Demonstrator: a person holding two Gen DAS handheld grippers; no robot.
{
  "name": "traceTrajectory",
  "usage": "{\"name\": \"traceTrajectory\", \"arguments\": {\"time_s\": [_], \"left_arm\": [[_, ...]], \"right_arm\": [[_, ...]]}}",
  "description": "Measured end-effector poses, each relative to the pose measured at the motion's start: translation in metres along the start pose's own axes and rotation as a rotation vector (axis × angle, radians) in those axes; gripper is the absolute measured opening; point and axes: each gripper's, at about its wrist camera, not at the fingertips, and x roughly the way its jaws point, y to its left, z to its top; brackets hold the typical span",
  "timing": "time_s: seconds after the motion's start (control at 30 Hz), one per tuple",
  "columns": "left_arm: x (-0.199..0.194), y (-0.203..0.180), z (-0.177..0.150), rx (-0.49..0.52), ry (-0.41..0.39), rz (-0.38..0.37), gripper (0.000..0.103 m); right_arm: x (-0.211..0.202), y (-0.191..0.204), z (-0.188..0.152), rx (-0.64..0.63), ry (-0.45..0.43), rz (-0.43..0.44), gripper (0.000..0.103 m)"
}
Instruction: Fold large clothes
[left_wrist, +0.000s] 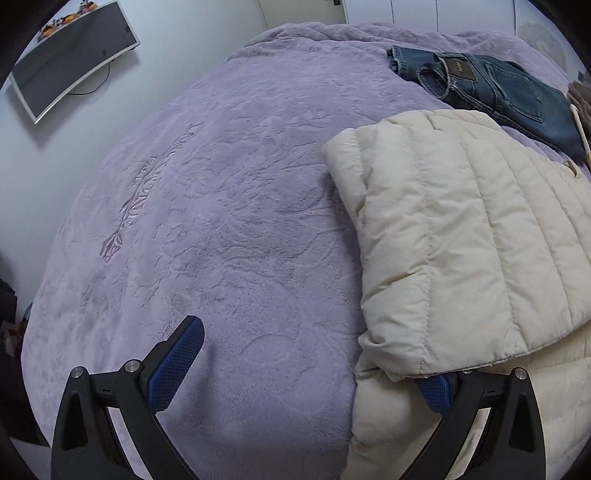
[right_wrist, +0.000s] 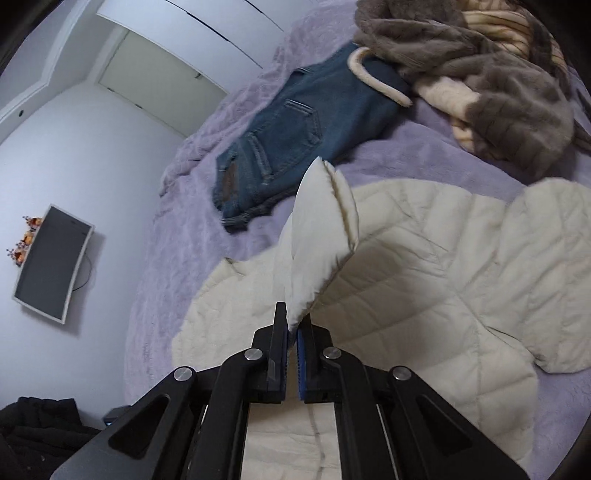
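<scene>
Cream jacket pinched in right gripper

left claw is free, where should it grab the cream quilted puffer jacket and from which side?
Probably the folded edge of the cream quilted puffer jacket nearest the left claw, coming in from the bare lilac fleece bedspread side. There the layers end in a thin lip over the bed, and one open finger already sits under it. The right claw is shut on another corner.

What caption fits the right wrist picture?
Right gripper shut on the cream puffer jacket, lifting a fold above the purple blanket.
</scene>
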Motion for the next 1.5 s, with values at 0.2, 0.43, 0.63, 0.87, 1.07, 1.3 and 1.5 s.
{"name": "traceTrajectory", "arguments": {"time_s": [0.2, 0.43, 0.63, 0.87, 1.07, 1.3, 1.5], "left_arm": [[0.000, -0.005, -0.002, 0.055, -0.002, 0.004, 0.103], [-0.033, 0.007, -0.006, 0.124, 0.023, -0.185, 0.103], [-0.043, 0.037, 0.020, 0.024, 0.009, -0.260, 0.103], [0.012, 0.037, 0.054, -0.118, 0.011, -0.220, 0.103], [0.038, -0.001, 0.046, -0.033, 0.048, -0.183, 0.103], [0.033, 0.012, 0.058, -0.064, 0.057, -0.148, 0.103], [0.008, 0.020, 0.084, -0.083, -0.045, -0.195, 0.103]], "right_arm": [[0.017, -0.089, -0.036, 0.145, 0.105, -0.166, 0.004], [0.002, -0.100, -0.032, 0.234, 0.133, 0.034, 0.047], [0.010, -0.098, -0.024, 0.271, 0.112, 0.101, 0.060], [0.013, -0.082, -0.021, 0.126, 0.087, -0.089, 0.002], [0.015, -0.096, -0.029, 0.099, 0.114, -0.161, 0.002], [0.016, -0.099, -0.031, 0.099, 0.105, -0.200, 0.002], [-0.003, -0.086, -0.028, 0.012, 0.096, -0.217, 0.003]]}}
